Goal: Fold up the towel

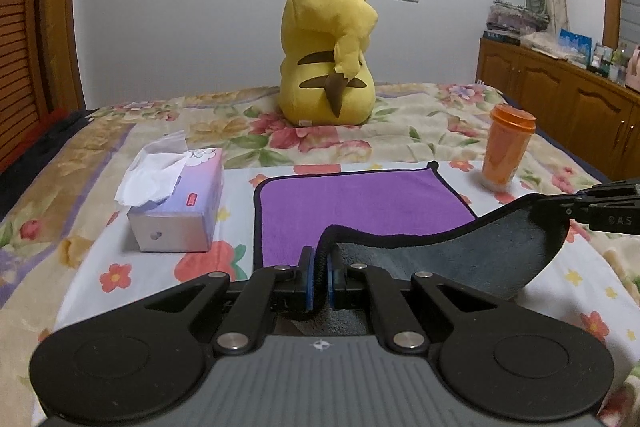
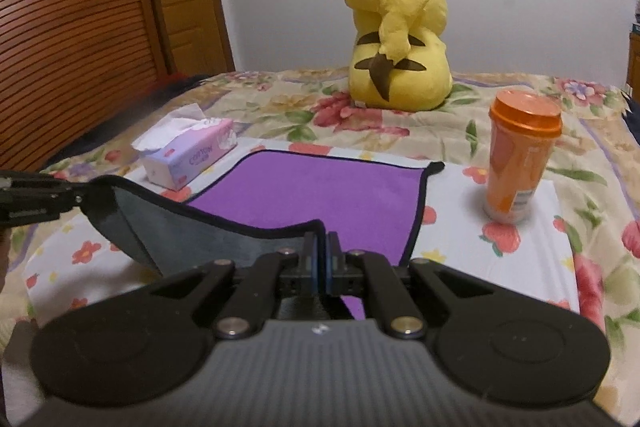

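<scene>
On the bed: both grippers pinch the towel's near edge, lifted.

From left to right: a tissue box stands just beside the towel's left edge; the left gripper has its fingers pressed onto the near-left corner of the purple towel; the raised hem sags between the grippers, exposing the grey underside; the right gripper has its fingers pressed onto the near-right corner. The far half of the towel lies flat on the floral bedspread. An orange lidded cup stands upright near the towel's right edge. A yellow plush toy sits farther back, facing the wall.
</scene>
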The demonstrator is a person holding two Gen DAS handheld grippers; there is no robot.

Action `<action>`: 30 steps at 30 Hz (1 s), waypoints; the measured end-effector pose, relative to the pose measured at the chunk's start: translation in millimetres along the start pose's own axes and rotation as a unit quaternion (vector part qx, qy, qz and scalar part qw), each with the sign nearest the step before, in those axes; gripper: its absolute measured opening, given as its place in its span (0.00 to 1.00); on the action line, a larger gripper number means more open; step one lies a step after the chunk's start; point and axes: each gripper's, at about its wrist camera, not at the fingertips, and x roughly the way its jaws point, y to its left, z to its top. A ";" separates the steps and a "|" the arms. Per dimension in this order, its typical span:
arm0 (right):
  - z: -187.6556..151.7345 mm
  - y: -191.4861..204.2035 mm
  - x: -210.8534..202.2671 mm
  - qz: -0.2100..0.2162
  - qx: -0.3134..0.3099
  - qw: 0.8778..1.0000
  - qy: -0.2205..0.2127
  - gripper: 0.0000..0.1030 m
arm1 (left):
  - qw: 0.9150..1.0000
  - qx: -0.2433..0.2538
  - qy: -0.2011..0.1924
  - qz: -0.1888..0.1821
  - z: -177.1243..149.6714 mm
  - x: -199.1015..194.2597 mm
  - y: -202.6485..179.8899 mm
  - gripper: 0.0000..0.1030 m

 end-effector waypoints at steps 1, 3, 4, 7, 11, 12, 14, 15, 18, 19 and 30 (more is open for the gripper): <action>-0.5 -0.4 1.0 -0.001 -0.003 1.000 -0.001 0.04 | 1.000 0.002 0.001 0.001 -0.4 2.7 -0.4 0.09; -2.1 -3.0 5.3 -0.005 -0.005 1.000 0.004 0.04 | 1.000 0.008 0.005 0.002 -1.3 7.9 -0.9 0.09; -2.8 -4.1 7.1 -0.005 -0.005 1.000 0.007 0.04 | 1.000 0.011 0.008 0.001 -1.7 11.0 -1.2 0.09; -4.4 -6.6 13.5 -0.007 -0.011 1.000 0.015 0.04 | 1.000 0.016 0.011 -0.002 -0.8 18.1 -0.8 0.09; -4.0 -9.6 17.3 -0.004 -0.015 1.000 0.015 0.04 | 1.000 0.019 0.002 0.004 2.4 23.7 0.2 0.09; -3.6 -11.0 18.2 -0.006 -0.014 1.000 0.014 0.04 | 1.000 0.019 0.001 0.006 3.3 24.8 0.5 0.09; -3.3 -13.6 20.2 -0.008 -0.012 1.000 0.013 0.04 | 1.000 0.016 -0.004 0.005 5.8 26.2 1.3 0.09; -3.2 -14.7 21.5 -0.009 -0.012 1.000 0.013 0.04 | 1.000 0.017 -0.008 0.004 7.3 26.7 1.2 0.09; -2.4 -17.9 22.6 -0.011 -0.016 1.000 -0.003 0.04 | 1.000 0.020 -0.016 0.005 11.1 29.4 1.7 0.08; -1.5 -19.4 23.5 -0.012 -0.016 1.000 -0.005 0.04 | 1.000 0.021 -0.019 0.005 12.1 30.7 2.1 0.08; -1.0 -28.3 44.1 -0.019 -0.027 0.999 -0.004 0.04 | 1.000 0.023 -0.015 0.012 14.5 55.6 10.0 0.08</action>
